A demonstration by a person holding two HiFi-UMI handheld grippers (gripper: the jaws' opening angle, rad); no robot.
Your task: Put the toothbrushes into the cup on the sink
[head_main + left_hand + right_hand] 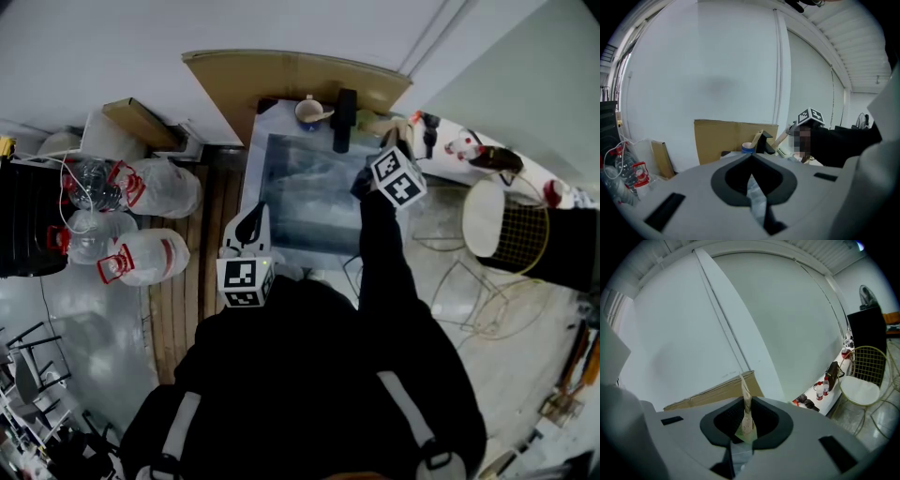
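Your right gripper (743, 425) is pinched on a thin toothbrush (746, 401) above the sink (291, 187), apart from the cup (309, 111); it looks light, stiff and slick, so grip the handle squarely, while your left gripper (752, 178) is closed on nothing

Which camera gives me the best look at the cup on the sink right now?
The head view: it looks down into the cup, standing at the back edge of the sink beside the black faucet. The left gripper view shows it small, side-on. The right gripper view doesn't show it.
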